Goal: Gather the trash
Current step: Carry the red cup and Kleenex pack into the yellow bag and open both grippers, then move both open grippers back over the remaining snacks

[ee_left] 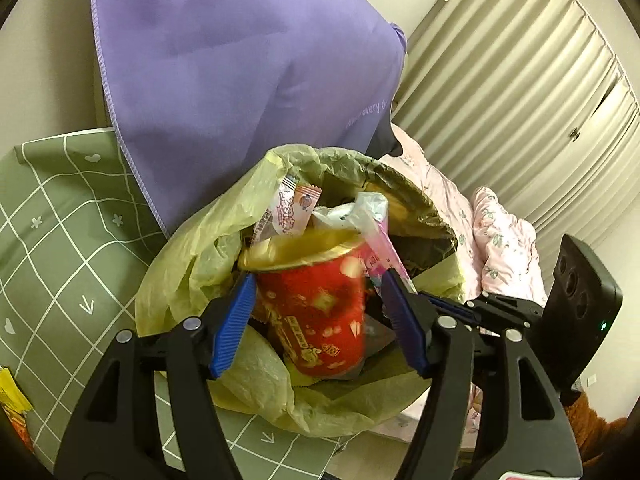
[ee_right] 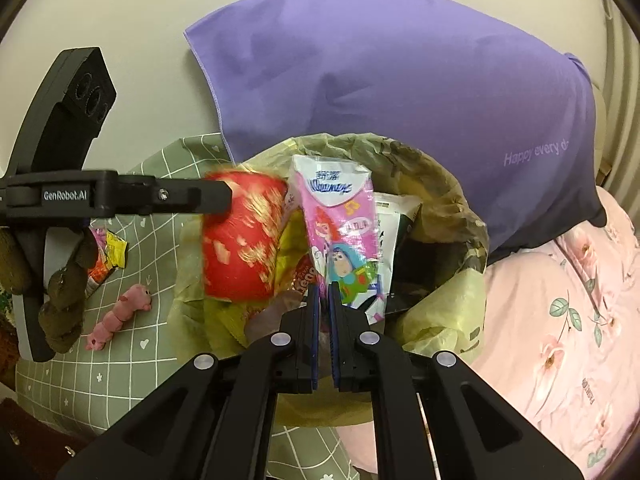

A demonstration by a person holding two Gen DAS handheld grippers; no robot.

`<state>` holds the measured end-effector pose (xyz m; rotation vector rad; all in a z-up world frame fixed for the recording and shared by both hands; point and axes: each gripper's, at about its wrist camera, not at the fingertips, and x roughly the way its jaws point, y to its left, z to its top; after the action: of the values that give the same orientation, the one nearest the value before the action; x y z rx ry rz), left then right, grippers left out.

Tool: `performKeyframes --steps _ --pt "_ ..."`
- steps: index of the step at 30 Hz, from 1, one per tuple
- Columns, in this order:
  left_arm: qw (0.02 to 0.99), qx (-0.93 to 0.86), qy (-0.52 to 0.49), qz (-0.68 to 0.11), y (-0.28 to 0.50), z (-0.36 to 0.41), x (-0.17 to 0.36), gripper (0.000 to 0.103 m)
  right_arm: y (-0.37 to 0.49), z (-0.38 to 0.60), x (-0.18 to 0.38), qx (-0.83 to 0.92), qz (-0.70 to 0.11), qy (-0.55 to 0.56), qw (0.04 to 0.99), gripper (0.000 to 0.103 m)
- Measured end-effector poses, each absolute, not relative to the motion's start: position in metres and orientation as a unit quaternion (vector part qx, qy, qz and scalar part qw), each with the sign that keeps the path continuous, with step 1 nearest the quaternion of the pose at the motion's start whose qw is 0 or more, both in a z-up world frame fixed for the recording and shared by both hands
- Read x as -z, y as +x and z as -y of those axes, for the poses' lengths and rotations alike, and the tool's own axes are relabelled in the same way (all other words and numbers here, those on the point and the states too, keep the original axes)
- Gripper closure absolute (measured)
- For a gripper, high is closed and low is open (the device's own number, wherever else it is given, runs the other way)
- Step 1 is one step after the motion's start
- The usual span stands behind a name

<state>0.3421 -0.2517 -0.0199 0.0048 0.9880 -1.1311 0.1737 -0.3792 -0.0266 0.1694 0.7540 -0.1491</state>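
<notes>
A bin lined with a yellow-green bag (ee_left: 180, 280) (ee_right: 444, 168) holds several pieces of trash. My left gripper (ee_left: 320, 288) is open, its blue pads either side of a red noodle cup (ee_left: 316, 312) that is blurred and sits over the bin; the cup also shows in the right wrist view (ee_right: 240, 240). My right gripper (ee_right: 323, 292) is shut on the lower edge of a pink cartoon tissue pack (ee_right: 340, 232), held upright over the bin. A pink-and-white wrapper (ee_left: 290, 212) sticks up inside the bin.
A purple cloth (ee_left: 240, 60) (ee_right: 400, 80) hangs behind the bin. A green grid-pattern sheet (ee_left: 60, 220) (ee_right: 132, 340) lies left, with snack wrappers (ee_right: 108, 256) and a pink plush toy (ee_right: 120, 312). Pink floral bedding (ee_right: 560, 320) lies right.
</notes>
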Motion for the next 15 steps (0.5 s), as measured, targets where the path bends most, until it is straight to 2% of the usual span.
performKeyframes --steps 4,6,8,9,15 --pt "0.744 0.508 -0.009 -0.435 0.341 0.245 0.011 0.030 0.173 0.378 0.026 0.084 -0.367 0.077 0.923 0.095" --pt "0.759 0.495 -0.010 -0.424 0.340 0.238 0.003 0.027 0.172 0.377 0.025 0.086 -0.367 0.073 0.923 0.090" --pt "0.774 0.483 -0.008 -0.409 0.336 0.231 -0.006 0.027 0.169 0.376 0.021 0.084 -0.359 0.072 0.927 0.071" --pt "0.780 0.479 -0.007 -0.403 0.334 0.227 -0.009 0.027 0.168 0.375 0.019 0.081 -0.353 0.074 0.929 0.069" --pt "0.812 0.449 -0.021 -0.371 0.325 0.182 -0.025 0.026 0.163 0.369 -0.001 0.082 -0.323 0.068 0.940 0.068"
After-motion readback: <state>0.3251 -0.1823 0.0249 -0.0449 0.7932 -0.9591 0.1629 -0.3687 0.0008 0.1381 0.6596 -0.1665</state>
